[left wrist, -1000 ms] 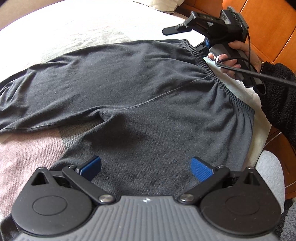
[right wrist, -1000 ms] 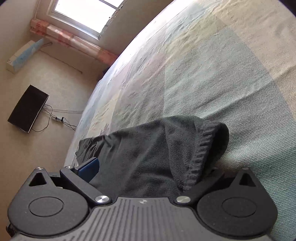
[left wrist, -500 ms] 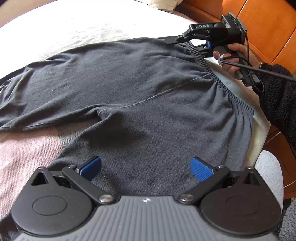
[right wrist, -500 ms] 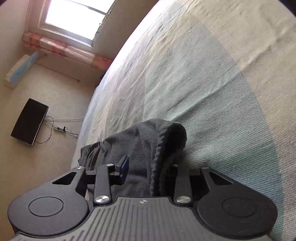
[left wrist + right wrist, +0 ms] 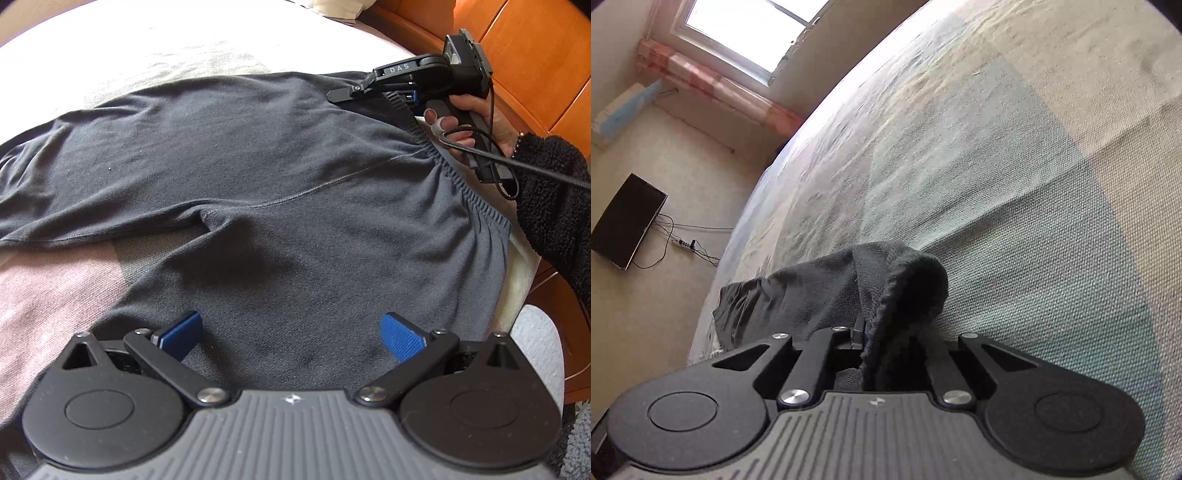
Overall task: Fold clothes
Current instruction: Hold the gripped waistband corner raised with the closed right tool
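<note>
Left wrist view: dark grey trousers (image 5: 280,177) lie spread flat on a bed cover (image 5: 51,295) with pale, pink and grey panels. The ribbed waistband (image 5: 469,192) runs along the right edge of the bed; the legs extend to the left. The left gripper (image 5: 291,332) hovers over the seat area of the garment with its blue pads (image 5: 400,338) set wide apart and nothing between them. At the far end of the waistband, the right gripper (image 5: 384,92) is pinched onto the fabric, held by a hand (image 5: 476,118) in a dark fleece sleeve (image 5: 554,206). A black cable (image 5: 517,162) runs from the handle. Orange wooden panelling (image 5: 535,48) stands behind the bed.

Right wrist view: the fingers of the right gripper are drawn together and clamped on a raised fold of the waistband (image 5: 905,291), which stands up above the bed cover (image 5: 1034,166). The rest of the trousers trails off to the left. On the floor beyond the bed lie a black flat screen (image 5: 628,221) and a power strip (image 5: 685,242). A window (image 5: 753,29) is at upper left.
</note>
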Available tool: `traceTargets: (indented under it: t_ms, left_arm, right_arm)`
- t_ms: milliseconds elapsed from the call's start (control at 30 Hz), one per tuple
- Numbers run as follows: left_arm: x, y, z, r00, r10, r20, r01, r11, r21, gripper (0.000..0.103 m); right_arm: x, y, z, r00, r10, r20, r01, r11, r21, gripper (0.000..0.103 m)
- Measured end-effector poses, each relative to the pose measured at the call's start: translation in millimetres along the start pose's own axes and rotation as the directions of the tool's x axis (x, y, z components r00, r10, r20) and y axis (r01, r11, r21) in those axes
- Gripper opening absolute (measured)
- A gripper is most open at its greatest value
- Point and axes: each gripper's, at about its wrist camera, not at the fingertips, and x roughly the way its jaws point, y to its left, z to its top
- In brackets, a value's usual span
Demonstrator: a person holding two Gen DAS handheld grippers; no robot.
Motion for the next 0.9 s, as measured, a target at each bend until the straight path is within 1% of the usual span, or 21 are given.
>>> traceTargets:
  t_ms: [267, 367, 533, 633, 733, 800, 900]
  left_arm:
    - [0, 1, 1, 1.0, -0.006, -0.001, 0.006, 1.0, -0.005, 0.102]
    - [0, 1, 0, 1.0, -0.003, -0.002, 0.003, 1.0, -0.007, 0.102]
    - [0, 0, -1, 1.0, -0.001, -0.004, 0.001, 1.0, -0.011, 0.102]
    - [0, 0, 0, 1.0, 0.001, -0.005, -0.001, 1.0, -0.015, 0.102]
    - [2, -1, 0, 1.0, 0.005, -0.007, -0.005, 1.0, -0.013, 0.102]
    - [2, -1, 0, 1.0, 0.008, -0.008, -0.008, 1.0, -0.011, 0.102]
    - [2, 0, 0, 1.0, 0.011, -0.009, -0.011, 1.0, -0.009, 0.102]
  right_arm:
    - [3, 17, -8, 0.995, -0.085, 0.044, 0.088, 0.993, -0.075, 0.005]
    - [4, 21, -10, 0.993, -0.103, 0.06, 0.108, 0.99, -0.09, 0.005]
    - [0, 0, -10, 0.997, -0.004, 0.074, 0.006, 1.0, -0.031, 0.004]
    - [0, -2, -8, 0.998, 0.01, 0.061, -0.008, 0.999, -0.034, 0.004]
    - [-2, -6, -8, 0.997, 0.046, 0.063, -0.043, 0.998, -0.034, 0.004]
    - [-3, -5, -8, 0.997, 0.044, 0.063, -0.041, 0.998, -0.052, 0.004]
    - [-2, 0, -10, 0.996, 0.014, 0.083, -0.009, 0.999, -0.053, 0.005]
